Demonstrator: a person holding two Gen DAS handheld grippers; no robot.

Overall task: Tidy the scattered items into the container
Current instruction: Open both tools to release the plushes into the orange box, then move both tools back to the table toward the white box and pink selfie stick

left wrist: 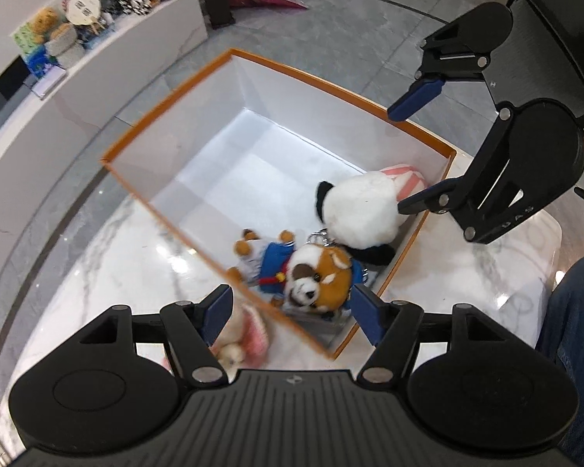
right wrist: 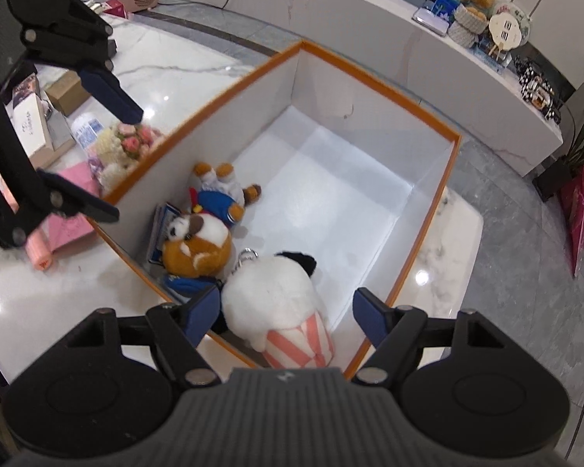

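While both sets of jaws stand spread and hold nothing, two plush toys lie in the orange box (right wrist: 453,144): one red panda (right wrist: 198,241) and one white panda (right wrist: 272,295).

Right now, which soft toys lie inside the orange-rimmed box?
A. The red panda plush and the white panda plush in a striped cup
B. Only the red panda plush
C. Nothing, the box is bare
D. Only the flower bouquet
A: both wrist views show the red panda plush and the white panda plush lying side by side on the floor of the box.
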